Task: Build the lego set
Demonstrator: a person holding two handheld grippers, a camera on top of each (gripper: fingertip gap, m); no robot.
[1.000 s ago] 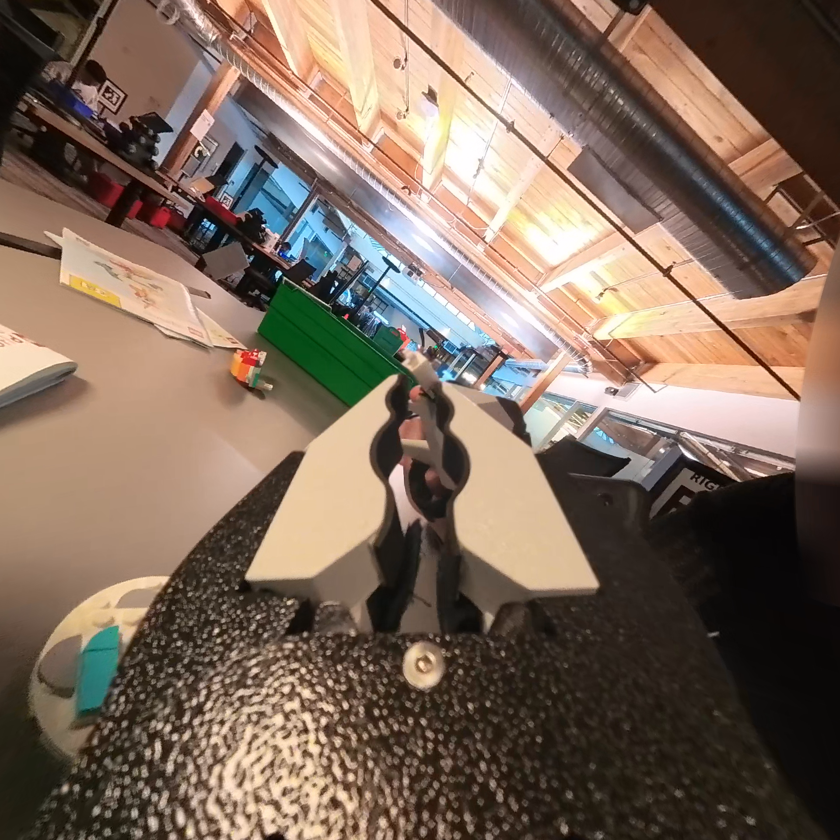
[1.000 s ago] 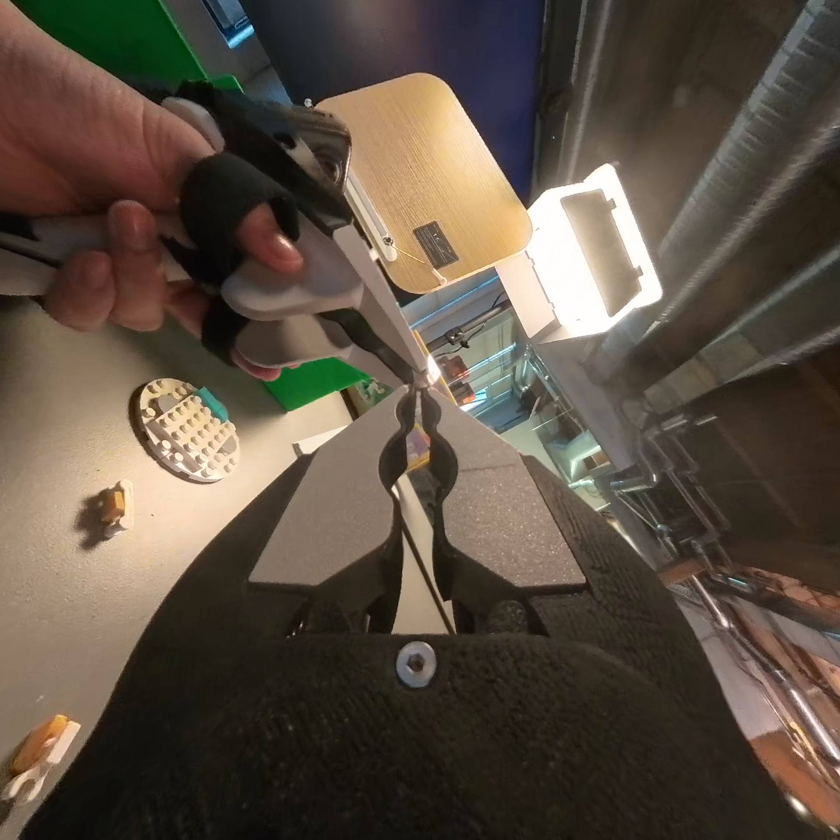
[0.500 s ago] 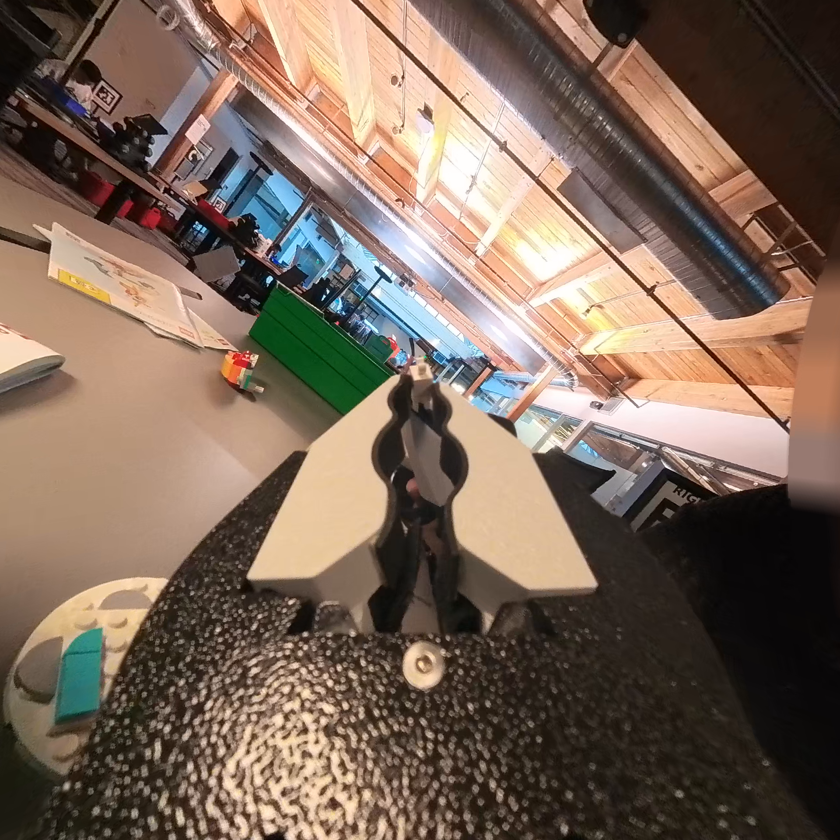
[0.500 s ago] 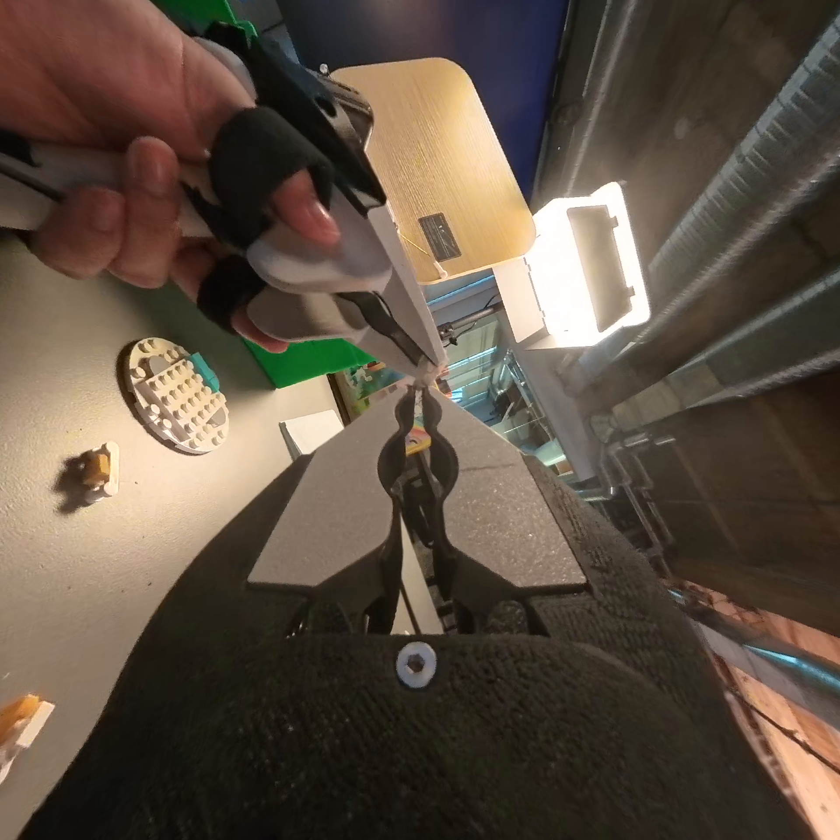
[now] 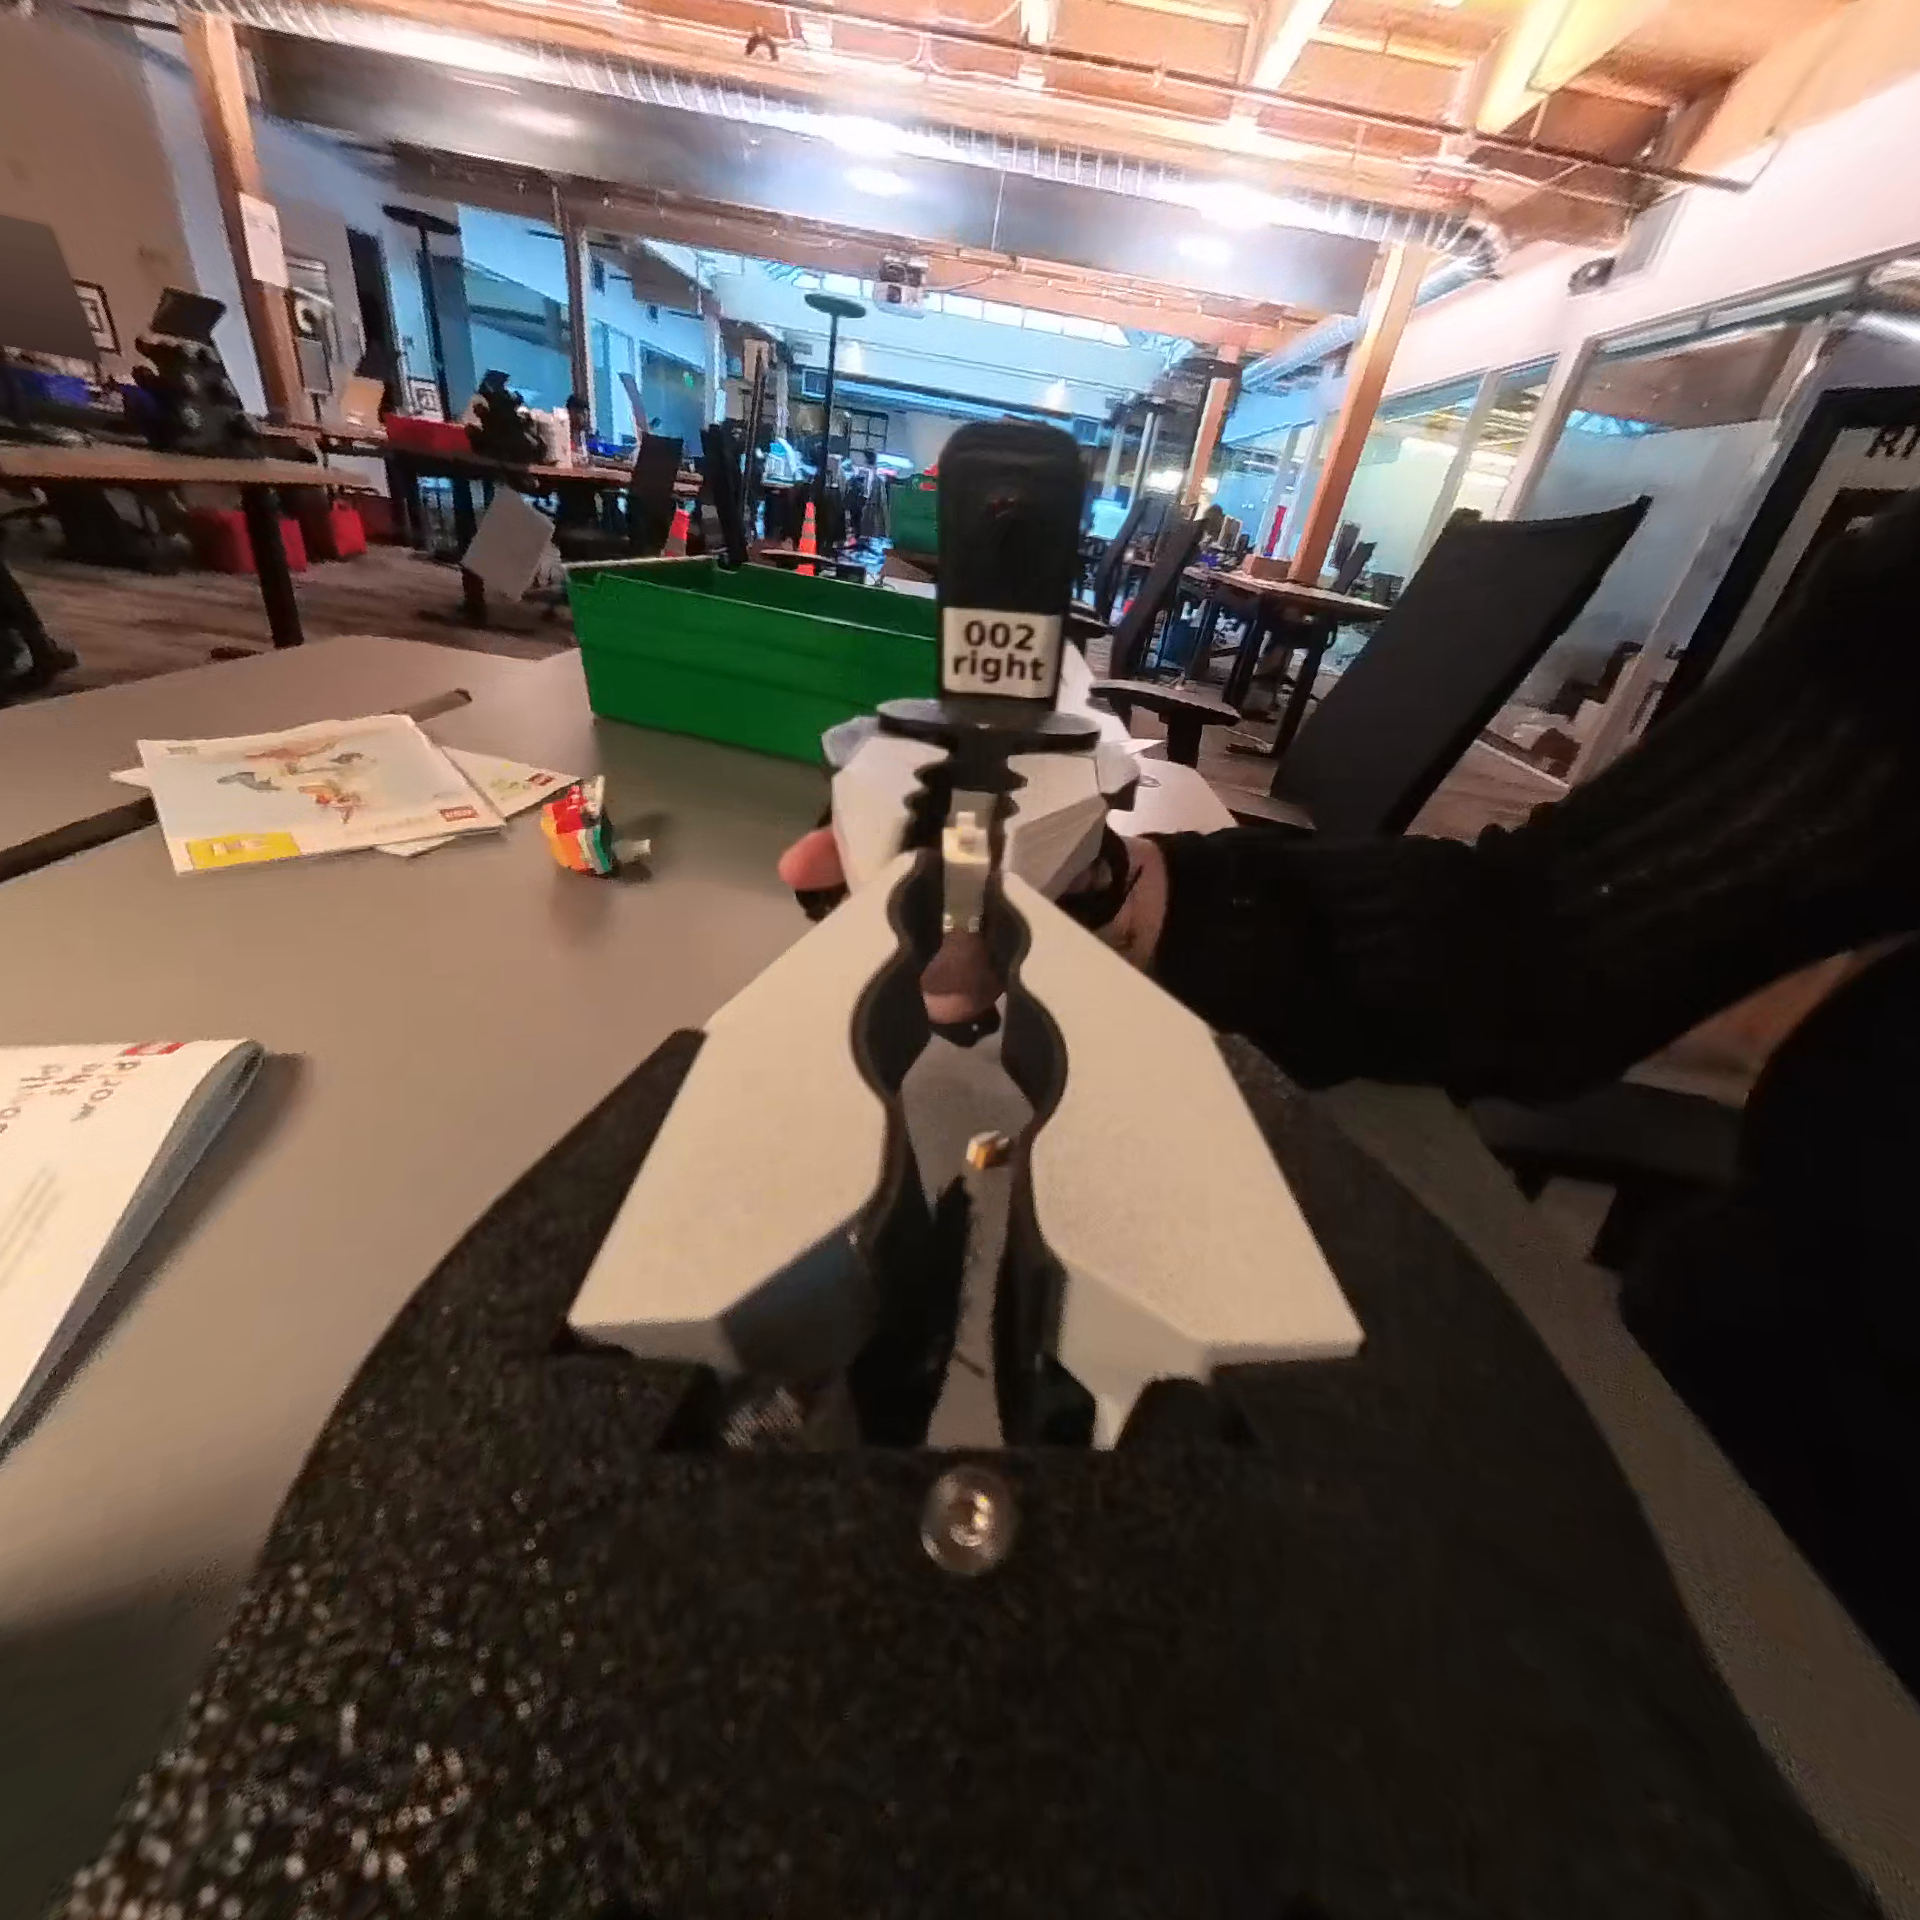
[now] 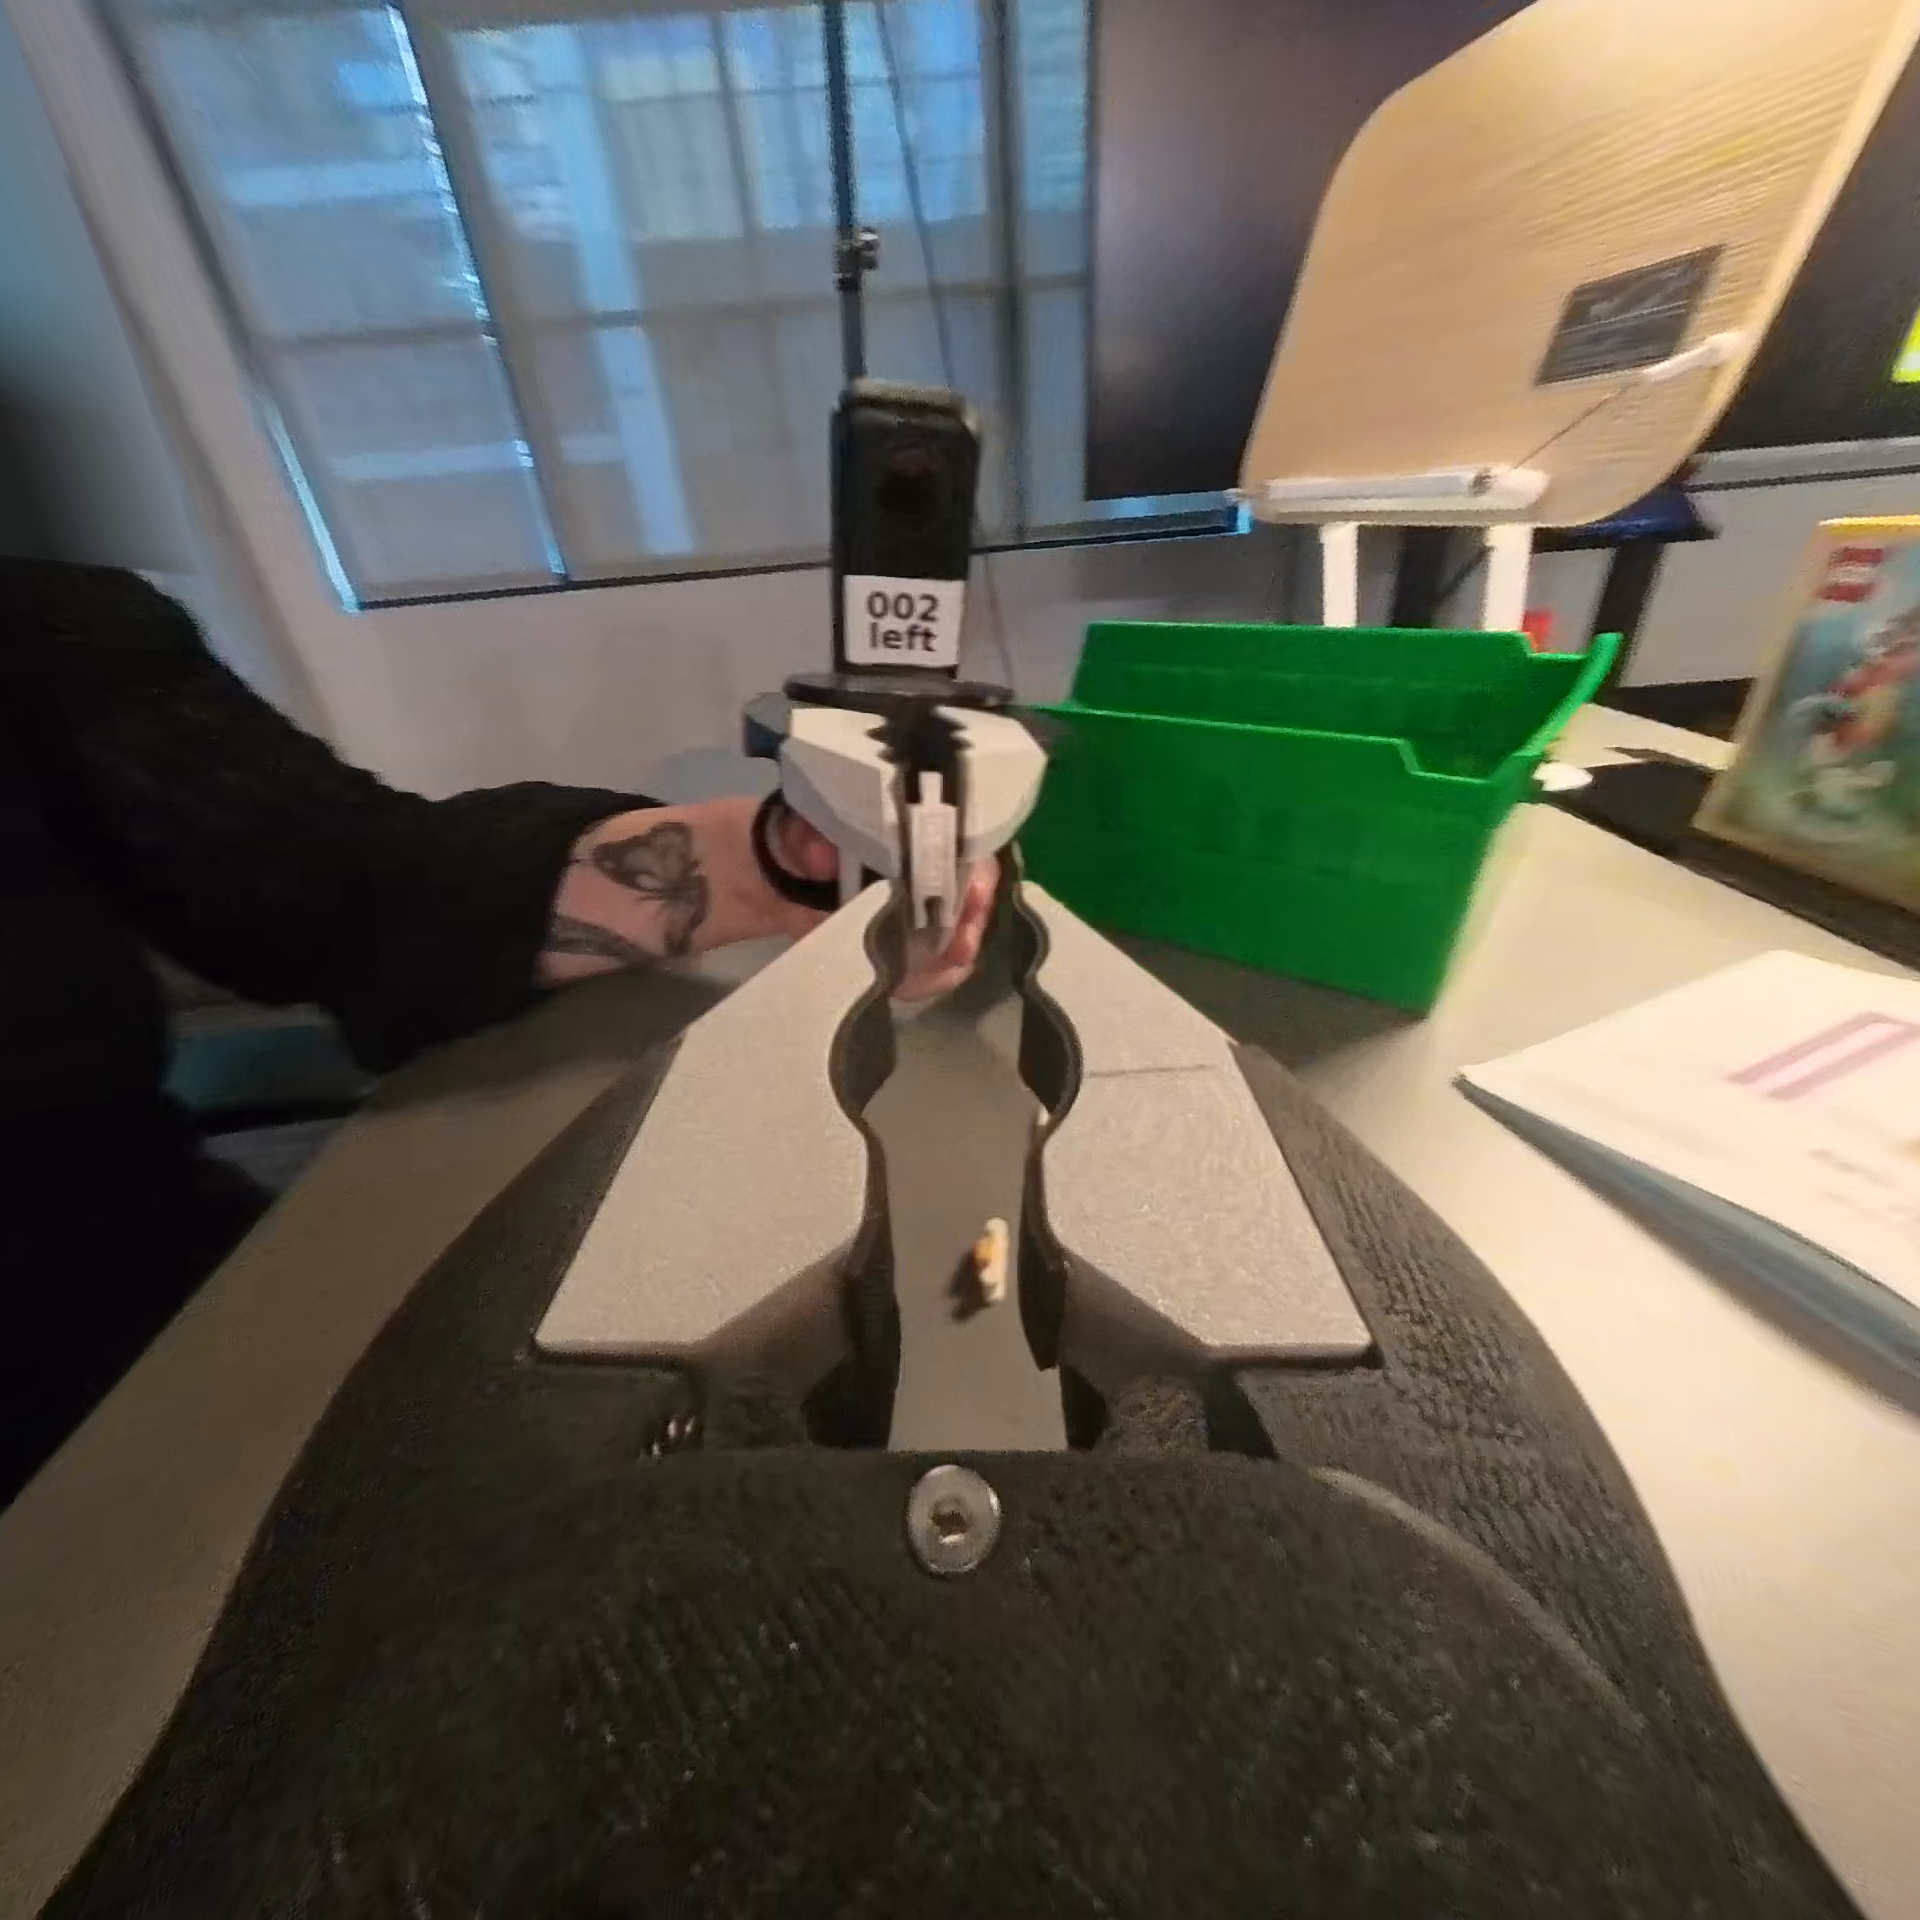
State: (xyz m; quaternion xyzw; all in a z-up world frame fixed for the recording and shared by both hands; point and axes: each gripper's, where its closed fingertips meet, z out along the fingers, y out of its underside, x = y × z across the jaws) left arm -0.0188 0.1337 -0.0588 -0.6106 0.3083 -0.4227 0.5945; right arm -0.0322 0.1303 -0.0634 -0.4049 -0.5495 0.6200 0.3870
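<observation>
Left wrist view: nearest, a small tan piece (image 5: 987, 1146) is seen on the grey table (image 5: 416, 987), well short of the green bin (image 5: 748, 665). Closer to the bin, the left gripper (image 5: 964, 883) is closed almost fully on a thin white piece (image 5: 966, 868), which is pressed by both tips. In front of the bin, the right gripper (image 6: 935, 906) is seen slightly parted with nothing gripped. In the right wrist view the piece's end is flanked by its tips without contact.

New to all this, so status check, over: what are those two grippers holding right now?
Left gripper shut on a thin white piece. Right gripper open, tips close to it. Small tan brick on grey table below; green bin behind.
</observation>
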